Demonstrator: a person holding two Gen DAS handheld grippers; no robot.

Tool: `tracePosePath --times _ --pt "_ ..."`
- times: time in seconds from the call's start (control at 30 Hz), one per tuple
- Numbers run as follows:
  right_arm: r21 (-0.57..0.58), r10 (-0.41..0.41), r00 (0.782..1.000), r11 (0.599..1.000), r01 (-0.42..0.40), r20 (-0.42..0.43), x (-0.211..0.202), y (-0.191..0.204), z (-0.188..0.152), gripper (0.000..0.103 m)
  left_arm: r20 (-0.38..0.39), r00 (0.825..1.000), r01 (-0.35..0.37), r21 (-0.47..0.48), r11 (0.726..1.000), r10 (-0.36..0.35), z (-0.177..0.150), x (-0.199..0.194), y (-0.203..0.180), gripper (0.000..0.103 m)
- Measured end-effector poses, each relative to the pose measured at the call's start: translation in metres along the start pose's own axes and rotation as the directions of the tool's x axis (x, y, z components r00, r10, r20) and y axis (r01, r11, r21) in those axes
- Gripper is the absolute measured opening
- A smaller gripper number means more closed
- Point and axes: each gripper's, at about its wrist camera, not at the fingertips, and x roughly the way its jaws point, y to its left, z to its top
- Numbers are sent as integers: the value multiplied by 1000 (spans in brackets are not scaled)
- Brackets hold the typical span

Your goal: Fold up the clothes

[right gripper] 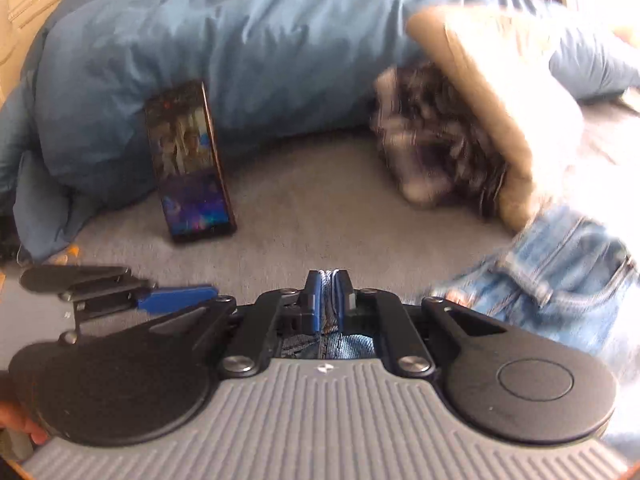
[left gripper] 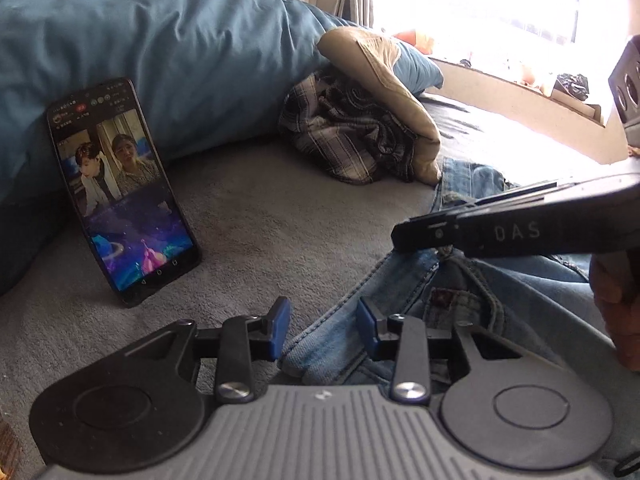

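Light blue jeans (left gripper: 460, 292) lie on the grey bed cover, spreading to the right. My left gripper (left gripper: 324, 326) is open, its blue pads on either side of a jeans edge without pinching it. The right gripper (left gripper: 404, 236) reaches in from the right over the jeans in the left wrist view. In its own view the right gripper (right gripper: 329, 294) is shut on a fold of the jeans (right gripper: 560, 276), denim showing between the blue pads. The left gripper's blue fingertip (right gripper: 176, 298) shows low on the left there.
A phone (left gripper: 124, 188) with a lit screen leans against a blue duvet (left gripper: 160, 40) at the back left. A plaid garment (left gripper: 344, 136) under a beige one (left gripper: 392, 92) lies behind the jeans. A bright window ledge (left gripper: 520, 96) runs at the right. Grey bed surface (left gripper: 260, 220) lies between.
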Motion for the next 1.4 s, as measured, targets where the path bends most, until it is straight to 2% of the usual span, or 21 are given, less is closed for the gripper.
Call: tracePosePath --times 0.13,0.17,0.27,0.37,0.47,0.57,0.67,0.73,0.77,1.27,1.4 --pt "7 17 1000 1000 -17 -23 -9 -7 -2 12 -10 1000 2 6 1000 -2 -3 2 1 44" --pt "19 30 999 999 -30 -14 -17 -13 1 22 -10 1000 4 5 1000 -4 -3 1 2 44" --pt "53 66 998 996 -67 14 -41 -30 11 39 -16 1000 10 -1 1000 -10 -3 2 4 46" --pt "82 85 995 993 -89 43 -63 -47 20 43 -19 1000 11 -2 1000 -11 -3 3 5 47" --pt "27 -105 994 994 105 14 -48 -62 27 41 -20 1000 7 8 1000 -6 -4 2 6 47" --pt "-55 -215 975 976 212 -62 -17 -75 27 32 -21 1000 6 9 1000 -6 -5 1 6 47" --pt "-96 -231 966 971 221 -119 3 -81 21 21 -22 1000 8 12 1000 -7 -5 2 6 47" --pt "-111 -253 962 964 242 -103 5 -80 21 7 -21 1000 8 10 1000 -8 -5 2 6 47" --pt "-116 -260 961 962 249 -94 6 -80 21 6 -21 1000 8 9 1000 -8 -5 2 6 47" --pt "-22 -281 958 960 280 -49 29 -90 24 4 -16 1000 -7 39 999 8 -10 0 3 47" --pt "-15 -280 958 960 280 -58 21 -86 24 7 -16 1000 -7 39 999 8 -11 0 3 47"
